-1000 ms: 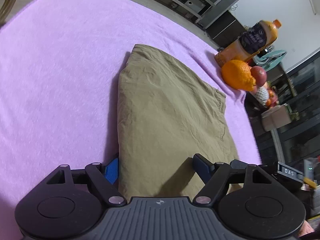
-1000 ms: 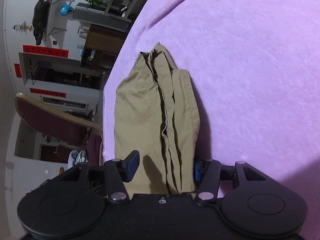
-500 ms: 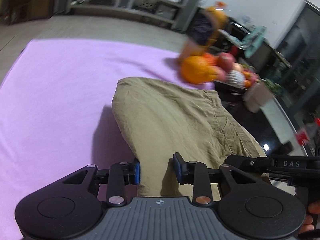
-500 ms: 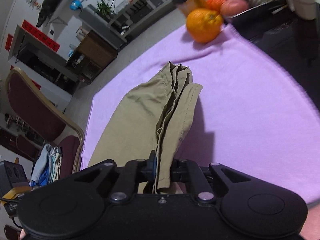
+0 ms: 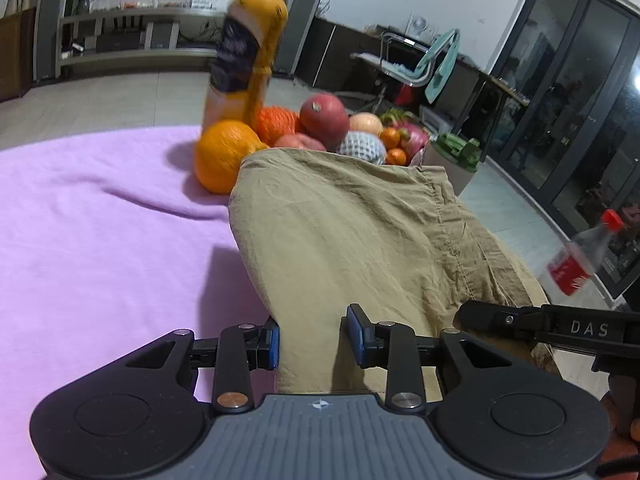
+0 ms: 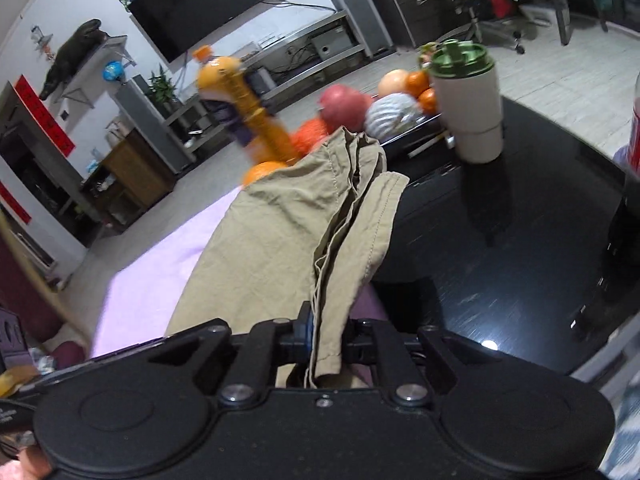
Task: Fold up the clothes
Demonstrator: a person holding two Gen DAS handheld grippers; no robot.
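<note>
Left wrist view: the left gripper (image 5: 312,340) pinches the near edge of folded khaki trousers (image 5: 360,248), which run straight ahead from its jaws toward an orange (image 5: 222,156) and a juice bottle (image 5: 244,64), lifted above the purple cloth (image 5: 100,220). The gripper tilts downward; the right gripper (image 5: 540,326) reaches in alongside, at the same end.

Right wrist view: the right gripper (image 6: 326,344), pressed together, clamps the trousers' (image 6: 288,232) layered edge. The garment stretches ahead toward a green-lidded cup (image 6: 466,108) on the black table (image 6: 520,260). Both hands look equally placed, so the next fold likely carries this end forward.
</note>
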